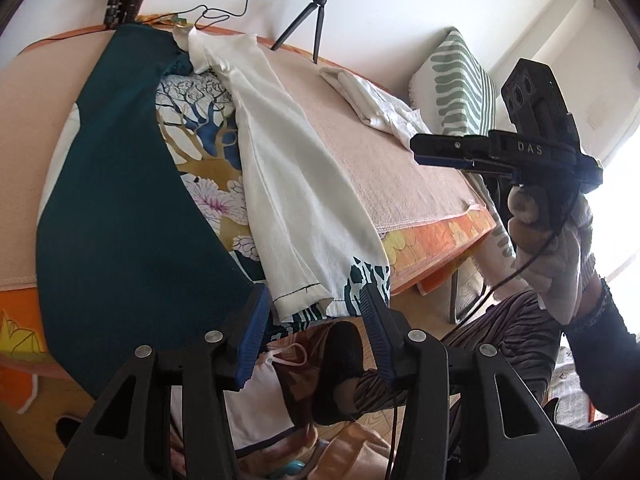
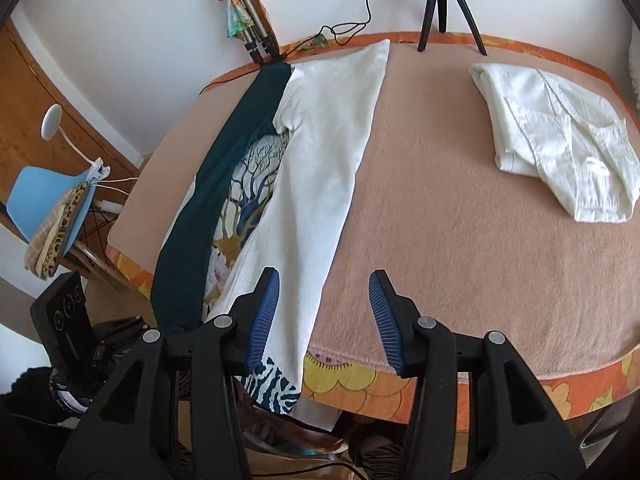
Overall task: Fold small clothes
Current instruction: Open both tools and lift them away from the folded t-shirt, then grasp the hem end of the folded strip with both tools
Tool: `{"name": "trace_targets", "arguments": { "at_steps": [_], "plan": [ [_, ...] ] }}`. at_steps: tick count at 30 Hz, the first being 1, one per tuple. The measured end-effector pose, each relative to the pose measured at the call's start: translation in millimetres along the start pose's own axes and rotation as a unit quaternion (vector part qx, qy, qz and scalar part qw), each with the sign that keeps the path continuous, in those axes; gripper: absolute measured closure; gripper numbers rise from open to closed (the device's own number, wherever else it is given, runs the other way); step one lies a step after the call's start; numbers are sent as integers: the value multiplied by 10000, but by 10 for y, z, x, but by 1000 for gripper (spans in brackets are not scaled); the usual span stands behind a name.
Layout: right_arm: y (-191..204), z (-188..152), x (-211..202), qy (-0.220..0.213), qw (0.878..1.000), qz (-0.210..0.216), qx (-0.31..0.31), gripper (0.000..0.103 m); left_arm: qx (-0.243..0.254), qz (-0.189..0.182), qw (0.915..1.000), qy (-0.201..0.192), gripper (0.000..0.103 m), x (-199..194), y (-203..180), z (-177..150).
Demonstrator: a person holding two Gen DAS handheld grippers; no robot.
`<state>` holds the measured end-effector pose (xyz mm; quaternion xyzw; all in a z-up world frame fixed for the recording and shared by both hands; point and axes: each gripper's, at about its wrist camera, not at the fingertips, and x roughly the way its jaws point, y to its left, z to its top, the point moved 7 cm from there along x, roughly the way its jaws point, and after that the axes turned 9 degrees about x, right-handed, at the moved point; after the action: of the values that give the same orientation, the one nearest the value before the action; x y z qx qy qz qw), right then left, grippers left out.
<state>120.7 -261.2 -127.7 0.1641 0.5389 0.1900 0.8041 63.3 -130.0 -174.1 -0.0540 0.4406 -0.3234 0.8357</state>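
Folding was judged midway: a dress [image 2: 304, 184] lay lengthwise at ten o'clock on the table [image 2: 460, 240], sides turned in. Left gripper [image 1: 316, 312] and right gripper [image 2: 322, 316] were spread, empty; the overhanging hem would be pinched next.

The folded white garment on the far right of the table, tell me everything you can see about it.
The folded white woven-cloth garment lies flat on the peach fleece table cover, folded into a compact, slightly uneven bundle. Stitched seams, a pocket-like panel and a small sewn label show on top. It lies apart from the long white-and-teal printed garment, and neither tool touches it.
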Motion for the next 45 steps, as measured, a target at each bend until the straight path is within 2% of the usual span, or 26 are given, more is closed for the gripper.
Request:
{"name": "trace_targets", "arguments": {
  "at_steps": [4, 7, 9, 10, 11, 14, 16, 19, 21, 27, 29, 33, 34, 35, 37, 41, 45],
  "plan": [
    [-41, -373, 220, 235, 9995, 184, 91, 54, 34, 150, 9999, 51, 57, 124, 4, 33],
    [-5, -556, 389, 406, 9991, 91, -60, 54, 137, 324, 9994, 79, 62, 156, 0, 31],
    [41, -635, 473, 483, 9987, 67, -168, 54, 298, 429, 9986, 95, 75, 176, -17, 26],
    [76, -656, 504, 503, 9985, 53, -217, 54, 386, 487, 9980, 123, 87, 192, -24, 19],
    [114, -669, 529, 514, 9982, 26, -304, 54, 444, 472, 9978, 109, 97, 206, -34, 18],
    [199, -713, 552, 470, 9974, -52, -542, 54, 318, 237, 9992, 20, 100, 204, -41, 19],
    [204, -718, 541, 453, 9975, -52, -546, 54, -129, -202, 9996, -139, 100, 139, -35, 48],
    [139, -685, 484, 332, 9980, -139, -515, 54, -630, -540, 9961, -305, 100, 21, 14, 23],
    [94, -677, 449, 305, 9986, -98, -428, 54, -737, -605, 9953, -185, 100, 39, 47, -44],
    [48, -732, 397, 337, 9990, 36, -299, 54, -593, -315, 9977, 76, 100, 21, 90, -195],
    [43, -782, 328, 322, 9992, 162, -184, 54, -407, -148, 9990, 143, 91, -93, 80, -211],
    [48, -964, 220, 364, 9984, 428, -69, 54, -254, 91, 9996, -46, 84, -471, 182, -256],
    [27, -1019, 219, 439, 9979, 484, -29, 54, -263, 178, 9995, -75, 76, -567, 241, -278],
    [27, -1066, 236, 531, 9973, 516, 17, 54, -332, 279, 9990, -79, 66, -654, 318, -300],
    [10, -1115, 276, 678, 9961, 565, 97, 54, -556, 338, 9979, -38, 59, -760, 493, -354],
    [9, -1098, 388, 859, 9934, 704, 274, 53, -1128, 468, 9925, 74, 59, -859, 841, -448],
    [-32, -1059, 484, 1064, 9878, 918, 665, 52, -1746, 375, 9836, 255, 59, -784, 1107, -542]
  ]
}}
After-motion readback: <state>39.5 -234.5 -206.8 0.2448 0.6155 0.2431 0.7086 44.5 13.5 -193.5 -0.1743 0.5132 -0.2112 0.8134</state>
